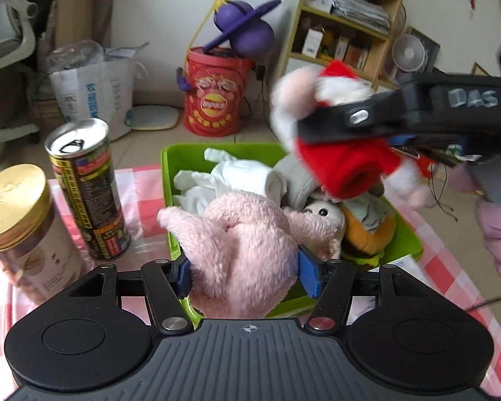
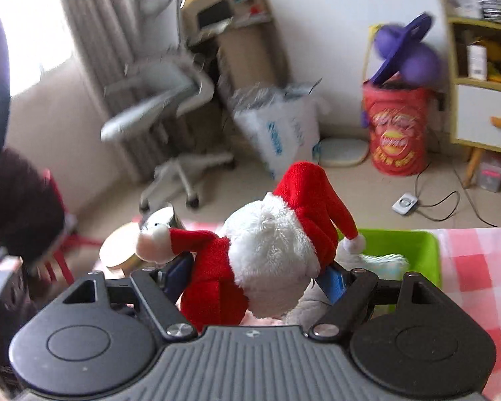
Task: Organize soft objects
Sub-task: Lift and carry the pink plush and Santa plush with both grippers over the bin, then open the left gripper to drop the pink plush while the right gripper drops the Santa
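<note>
My left gripper (image 1: 243, 272) is shut on a pink plush toy (image 1: 247, 244), held over the near edge of the green bin (image 1: 170, 167). The bin holds white cloth (image 1: 230, 177), a grey soft item (image 1: 297, 180), a small plush face (image 1: 324, 212) and an orange plush (image 1: 367, 234). My right gripper (image 2: 255, 274) is shut on a Santa plush (image 2: 270, 250), red with white beard. In the left wrist view the right gripper (image 1: 400, 117) holds the Santa plush (image 1: 337, 163) above the bin's far right side. The green bin (image 2: 407, 244) also shows below it in the right wrist view.
A drink can (image 1: 87, 187) and a gold-lidded jar (image 1: 20, 227) stand left of the bin on the pink checked cloth (image 1: 143, 200). A red barrel (image 1: 215, 97), a wooden shelf (image 1: 347, 26), a white bag (image 1: 93, 90) and an office chair (image 2: 170, 107) stand on the floor beyond.
</note>
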Demonstrator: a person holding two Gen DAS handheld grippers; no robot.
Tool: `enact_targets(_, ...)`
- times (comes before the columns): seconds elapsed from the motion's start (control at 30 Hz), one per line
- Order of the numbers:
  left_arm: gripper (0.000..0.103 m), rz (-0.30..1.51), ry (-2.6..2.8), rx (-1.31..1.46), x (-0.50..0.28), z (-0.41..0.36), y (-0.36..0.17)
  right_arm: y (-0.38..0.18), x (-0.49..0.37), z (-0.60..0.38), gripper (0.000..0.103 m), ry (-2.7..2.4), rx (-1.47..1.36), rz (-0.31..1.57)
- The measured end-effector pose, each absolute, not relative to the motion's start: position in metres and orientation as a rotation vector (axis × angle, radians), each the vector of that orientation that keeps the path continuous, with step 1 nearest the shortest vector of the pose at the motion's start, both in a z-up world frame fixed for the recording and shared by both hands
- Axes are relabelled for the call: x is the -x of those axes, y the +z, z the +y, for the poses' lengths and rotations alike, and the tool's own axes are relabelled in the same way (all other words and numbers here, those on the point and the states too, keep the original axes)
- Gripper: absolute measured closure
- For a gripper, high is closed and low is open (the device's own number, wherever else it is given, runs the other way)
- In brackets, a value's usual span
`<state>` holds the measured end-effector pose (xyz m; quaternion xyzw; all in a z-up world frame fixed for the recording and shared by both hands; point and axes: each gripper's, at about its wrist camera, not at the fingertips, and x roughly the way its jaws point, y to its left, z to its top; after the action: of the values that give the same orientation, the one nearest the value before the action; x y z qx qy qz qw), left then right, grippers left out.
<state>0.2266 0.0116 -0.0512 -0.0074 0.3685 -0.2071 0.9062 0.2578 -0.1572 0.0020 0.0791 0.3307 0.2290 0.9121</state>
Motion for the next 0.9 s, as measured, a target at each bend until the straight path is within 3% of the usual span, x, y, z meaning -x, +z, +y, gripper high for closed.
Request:
enact_targets(0.3,0.042,0.768,-0.470,0.002,-0.239,0.012,-0.068,-0.055,-0.293,-0.169,0.042,0.362,-0.071,0.854)
enact_targets(0.63,0.038,0.741,-0.471,-0.027,-0.235,0.007,-0.069,-0.054,-0.282,-0.167,0.040,0.363,-0.048,0.817)
enact_targets(0.9,0.021,0.696,-0.445,-0.021,-0.223,0.008,-0.057,-0.025,-0.259,-0.177,0.030,0.331,-0.066,0.812)
